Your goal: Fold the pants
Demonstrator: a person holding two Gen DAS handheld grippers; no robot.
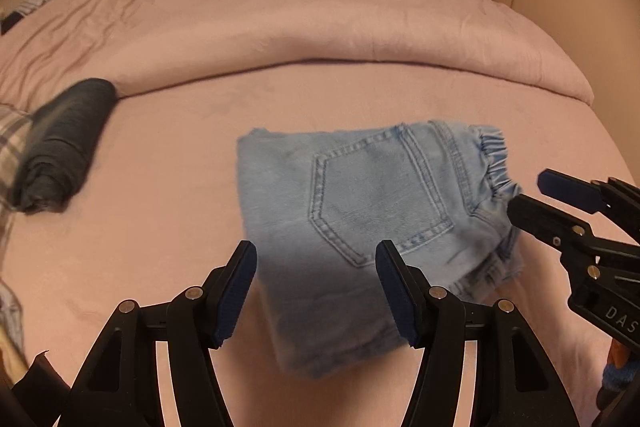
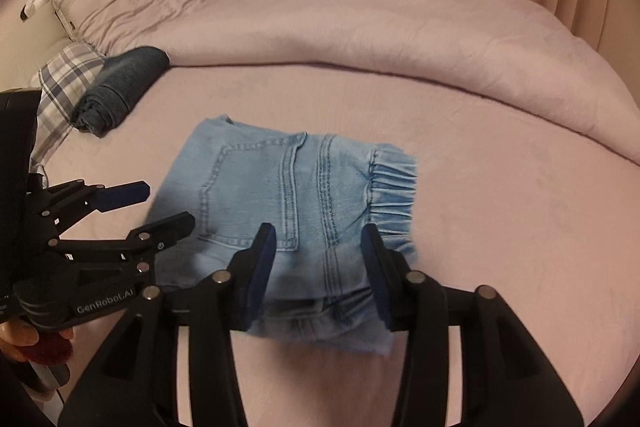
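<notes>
Light-blue denim pants [image 1: 360, 211] [image 2: 288, 211] lie folded into a compact square on the pink bed sheet [image 1: 168, 211], back pocket up and elastic waistband toward the right. My left gripper [image 1: 316, 255] [image 2: 166, 205] hovers over their near left part, open, its pads not pressing the cloth. My right gripper [image 2: 318, 233] [image 1: 528, 193] is over the waistband end, also open, the denim showing between its fingers without being pinched.
A dark folded garment [image 1: 64, 147] [image 2: 120, 91] rests at the left beside a plaid pillow [image 2: 68, 79]. A bunched pink duvet [image 1: 320, 27] runs across the back of the bed, with curtains behind. A person's hand [image 2: 16, 339] holds the left gripper.
</notes>
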